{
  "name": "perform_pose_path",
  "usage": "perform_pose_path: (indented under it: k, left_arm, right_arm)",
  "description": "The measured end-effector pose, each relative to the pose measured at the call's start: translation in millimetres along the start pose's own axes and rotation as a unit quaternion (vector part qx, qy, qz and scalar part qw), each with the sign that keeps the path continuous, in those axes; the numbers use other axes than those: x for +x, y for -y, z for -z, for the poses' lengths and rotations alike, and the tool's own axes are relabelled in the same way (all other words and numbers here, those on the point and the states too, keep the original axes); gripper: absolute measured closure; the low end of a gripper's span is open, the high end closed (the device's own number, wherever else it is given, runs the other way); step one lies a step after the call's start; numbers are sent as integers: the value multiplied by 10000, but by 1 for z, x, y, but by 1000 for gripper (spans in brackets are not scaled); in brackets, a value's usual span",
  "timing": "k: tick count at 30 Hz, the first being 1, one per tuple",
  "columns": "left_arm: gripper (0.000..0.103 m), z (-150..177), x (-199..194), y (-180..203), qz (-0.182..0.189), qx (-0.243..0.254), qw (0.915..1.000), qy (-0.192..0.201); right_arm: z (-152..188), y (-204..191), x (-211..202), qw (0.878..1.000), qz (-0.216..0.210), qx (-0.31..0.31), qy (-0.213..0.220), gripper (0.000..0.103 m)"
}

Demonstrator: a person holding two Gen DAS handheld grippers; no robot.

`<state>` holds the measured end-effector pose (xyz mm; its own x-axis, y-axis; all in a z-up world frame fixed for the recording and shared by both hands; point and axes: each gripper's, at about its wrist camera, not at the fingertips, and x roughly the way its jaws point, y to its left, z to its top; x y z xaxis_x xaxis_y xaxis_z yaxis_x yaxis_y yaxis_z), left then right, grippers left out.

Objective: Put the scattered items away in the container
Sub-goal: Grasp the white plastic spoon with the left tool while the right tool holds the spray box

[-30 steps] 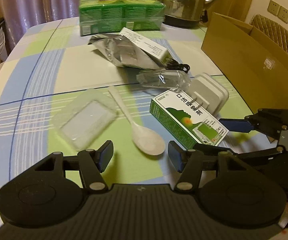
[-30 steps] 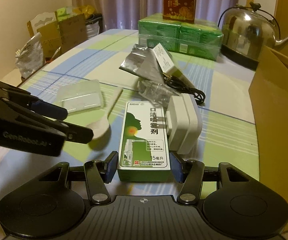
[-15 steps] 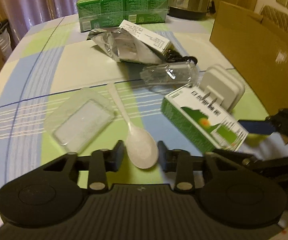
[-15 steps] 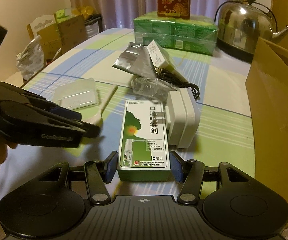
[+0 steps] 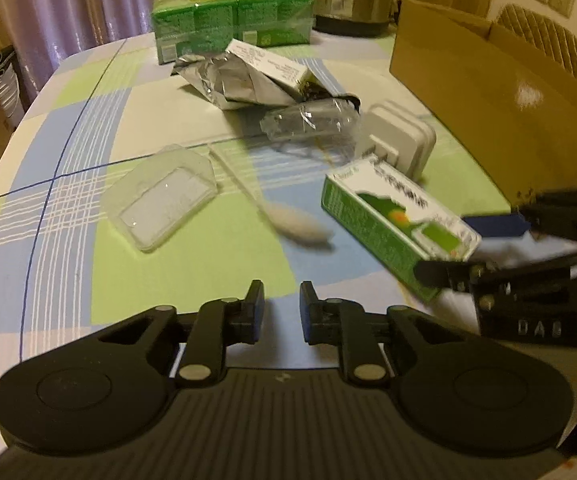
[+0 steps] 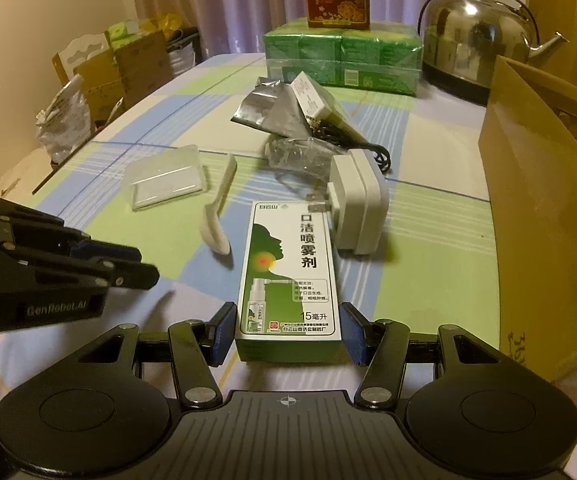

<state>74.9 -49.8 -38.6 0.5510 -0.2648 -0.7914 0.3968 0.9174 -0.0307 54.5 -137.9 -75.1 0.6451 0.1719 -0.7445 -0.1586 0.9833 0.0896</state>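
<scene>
Right gripper [image 6: 288, 336] fingers straddle near end of green spray box [image 6: 288, 268]; pinch not certain. Left gripper [image 5: 281, 308] narrowly parted, empty, above table [image 5: 68, 208]. Spoon [image 5: 288, 220] at 12 o'clock. Charger [image 6: 358, 204] touching box at 1 o'clock. Cardboard box [image 6: 540, 208] at 3 o'clock.

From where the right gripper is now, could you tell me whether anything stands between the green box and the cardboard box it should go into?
Nothing visible does. The green box sits between the right gripper's open fingers, and the cardboard box stands to its right over bare tablecloth. The white charger lies farther back, touching the green box's far corner.
</scene>
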Motion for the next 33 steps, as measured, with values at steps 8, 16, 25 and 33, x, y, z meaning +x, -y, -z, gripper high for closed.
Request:
perform_pose_path:
  k: [8,16,25,33]
  left_arm:
    - [54,-15,22,-7,59,-708,9974,125]
    - [55,-22,40,-17,-12,-1163,9931,152]
    - [76,-19,41,-4,-370,-667,9970,157]
    - [80,-5,21,5,-321,-337,9989,41]
  right_arm:
    - [1,2,5,10000,79,11,38,51]
    - [-2,5,8,9999,19,109,72,51]
    - [-2,8,7,9998,-31,168,95,51]
    - [-2,6,6,9998,4,199,67,51]
